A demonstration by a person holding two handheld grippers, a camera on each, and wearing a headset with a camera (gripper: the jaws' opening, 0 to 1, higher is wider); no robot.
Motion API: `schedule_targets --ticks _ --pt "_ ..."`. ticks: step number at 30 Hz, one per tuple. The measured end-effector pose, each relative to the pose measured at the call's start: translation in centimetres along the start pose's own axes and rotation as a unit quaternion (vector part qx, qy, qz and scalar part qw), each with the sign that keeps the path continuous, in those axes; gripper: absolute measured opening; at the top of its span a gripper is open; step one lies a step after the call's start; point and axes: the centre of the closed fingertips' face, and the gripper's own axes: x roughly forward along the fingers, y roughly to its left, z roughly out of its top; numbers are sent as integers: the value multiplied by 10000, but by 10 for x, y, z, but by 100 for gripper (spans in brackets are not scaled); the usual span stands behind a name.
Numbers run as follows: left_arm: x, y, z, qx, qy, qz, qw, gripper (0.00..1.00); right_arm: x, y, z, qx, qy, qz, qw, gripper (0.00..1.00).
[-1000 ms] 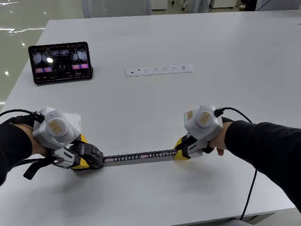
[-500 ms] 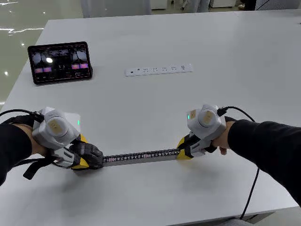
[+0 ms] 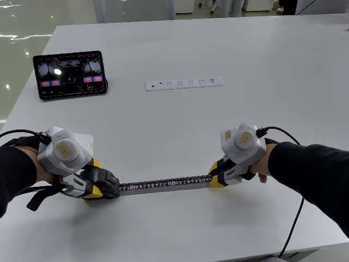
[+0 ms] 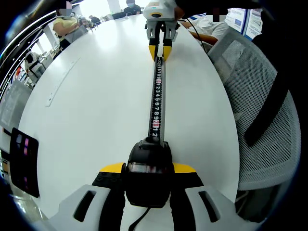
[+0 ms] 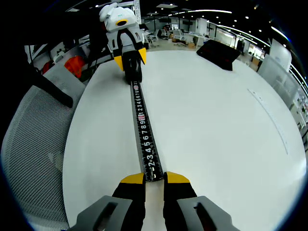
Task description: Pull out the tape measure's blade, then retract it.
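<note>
A black tape measure case lies near the table's front left, clamped in my left gripper; the left gripper view shows the case between the yellow-tipped jaws. Its dark numbered blade runs flat along the table to the right. My right gripper is shut on the blade's tip, and in the right gripper view the blade's end sits between the jaws while the blade stretches away to the case. The right gripper appears far off in the left gripper view.
A dark tablet stands at the table's far left, and a white power strip lies mid-table. The white table's front edge is close below the grippers. A mesh chair stands beside the table.
My right gripper has moved a little further right with the blade's tip, drawing slightly more blade out of the case. The left gripper and the case have stayed put.
</note>
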Motion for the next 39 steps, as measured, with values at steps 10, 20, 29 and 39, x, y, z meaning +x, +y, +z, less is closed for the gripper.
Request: schedule_targets --ticks 10,20,29,39 --pt "0 0 0 -3 0 -9 10000 30 -4 0 -5 59 -7 -18 10000 10" --pt "0 1 -1 -8 2 -4 10000 30 -7 -2 -8 24 26 -21 10000 10" --pt "0 2 0 -11 -3 -8 10000 30 -9 -3 -11 56 12 -26 10000 9" --pt "0 0 0 -14 -6 0 10000 30 -11 -2 -14 25 10 -43 10000 9"
